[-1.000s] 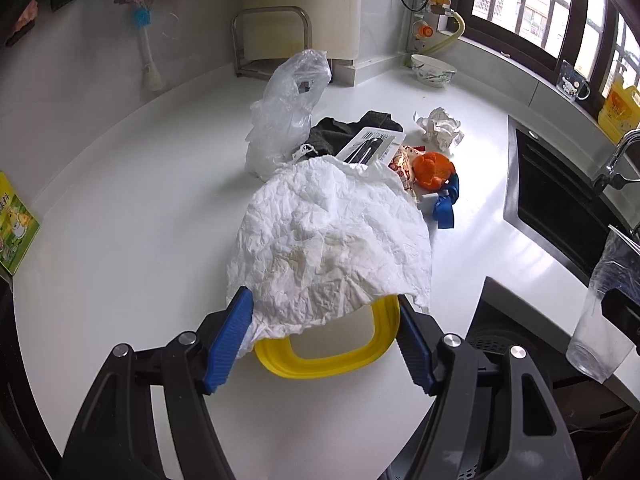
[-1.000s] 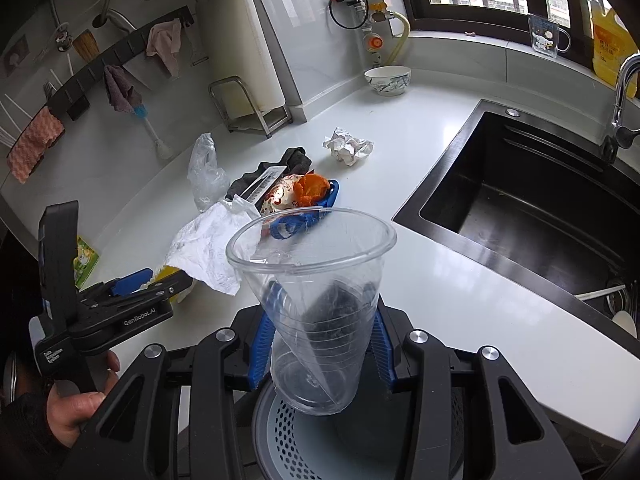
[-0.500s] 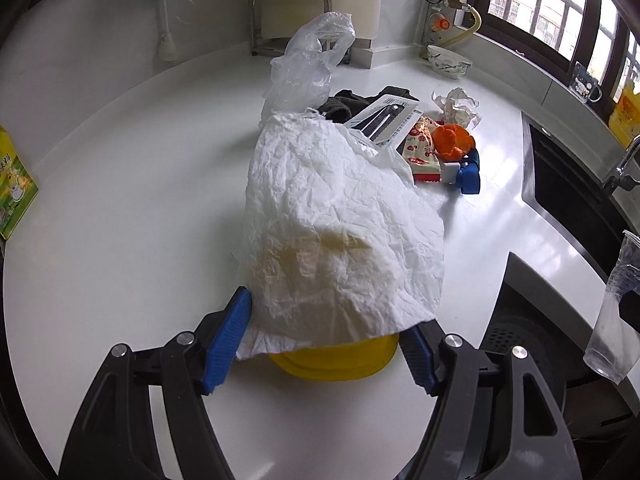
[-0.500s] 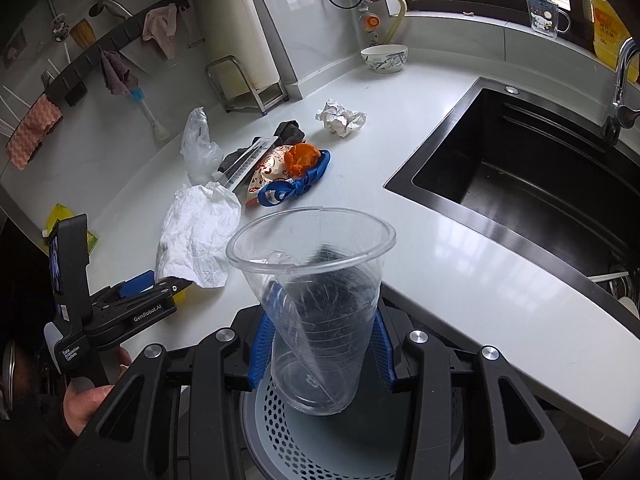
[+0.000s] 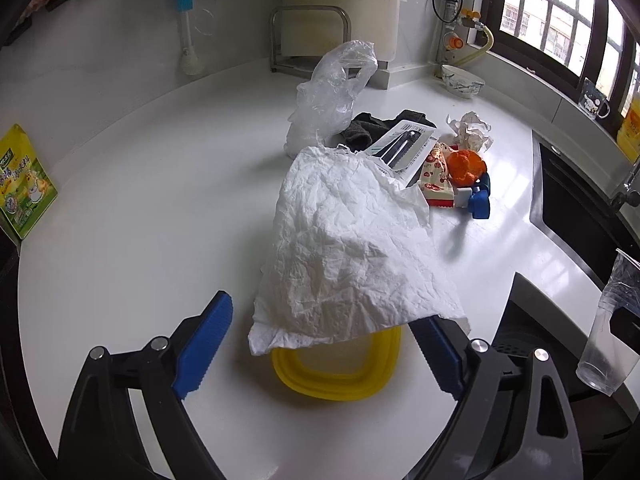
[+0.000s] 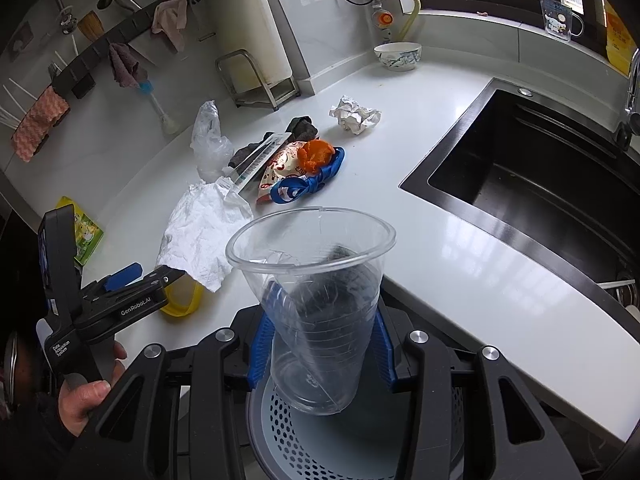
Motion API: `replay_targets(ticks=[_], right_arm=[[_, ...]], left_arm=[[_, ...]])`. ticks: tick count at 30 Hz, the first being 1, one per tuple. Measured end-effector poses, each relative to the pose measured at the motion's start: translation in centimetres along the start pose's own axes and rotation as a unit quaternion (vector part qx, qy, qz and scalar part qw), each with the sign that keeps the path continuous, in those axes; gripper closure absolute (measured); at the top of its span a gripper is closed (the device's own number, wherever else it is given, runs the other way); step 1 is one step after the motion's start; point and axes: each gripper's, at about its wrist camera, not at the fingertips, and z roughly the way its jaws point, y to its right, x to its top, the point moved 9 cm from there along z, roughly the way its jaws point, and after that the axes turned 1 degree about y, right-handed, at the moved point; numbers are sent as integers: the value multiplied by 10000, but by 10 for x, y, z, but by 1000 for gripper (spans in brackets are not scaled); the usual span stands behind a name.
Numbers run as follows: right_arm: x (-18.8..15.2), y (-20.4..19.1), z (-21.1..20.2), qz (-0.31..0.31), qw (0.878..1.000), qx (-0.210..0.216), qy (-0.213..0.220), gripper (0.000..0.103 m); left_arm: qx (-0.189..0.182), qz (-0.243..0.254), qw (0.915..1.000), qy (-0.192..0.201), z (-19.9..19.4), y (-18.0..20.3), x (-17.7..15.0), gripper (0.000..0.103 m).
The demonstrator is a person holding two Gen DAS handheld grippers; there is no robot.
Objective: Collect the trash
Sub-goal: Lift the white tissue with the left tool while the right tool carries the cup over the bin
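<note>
My left gripper [image 5: 320, 348] is open, its blue pads either side of a yellow ring-shaped lid [image 5: 338, 374] and the near edge of a crumpled white paper sheet [image 5: 348, 252] on the white counter. It also shows in the right wrist view [image 6: 132, 276]. My right gripper [image 6: 320, 344] is shut on a clear plastic cup [image 6: 316, 300], held upright above a grey perforated bin [image 6: 320, 440]. Behind the paper lies a trash pile: clear plastic bag [image 5: 328, 96], black cloth [image 5: 368, 128], white box [image 5: 404, 148], snack wrapper [image 5: 436, 180], orange peel [image 5: 466, 166], blue strap [image 6: 308, 184], paper ball [image 6: 354, 114].
A black sink [image 6: 540, 184] is sunk in the counter at right. A bowl [image 6: 398, 54] stands by the back wall, a metal rack [image 6: 256, 80] in the corner. A green-yellow box [image 5: 22, 184] stands at the counter's left edge.
My left gripper has drawn back and shifted left; its left pad now stands apart from the paper. The right gripper has risen a little with the cup.
</note>
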Motion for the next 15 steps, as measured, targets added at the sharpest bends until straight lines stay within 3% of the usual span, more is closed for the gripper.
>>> replay_targets(ticks=[5,10,12,15], right_arm=[[0,2,-1,23,10000,-9,4,61],[0,1,-1,26,10000,-20,-14,61],[0,1,0,22,10000,-26,-24,61],[0,2,0,36,10000,-40,-37,61]], left_arm=[[107,67,9999,94,-2,0,7,9],[118,114,9994,297,-3,-1,20,9],[53,113,9993,350,-3,1,26,11],[-95,150,9991,395,-2,7,34,31]])
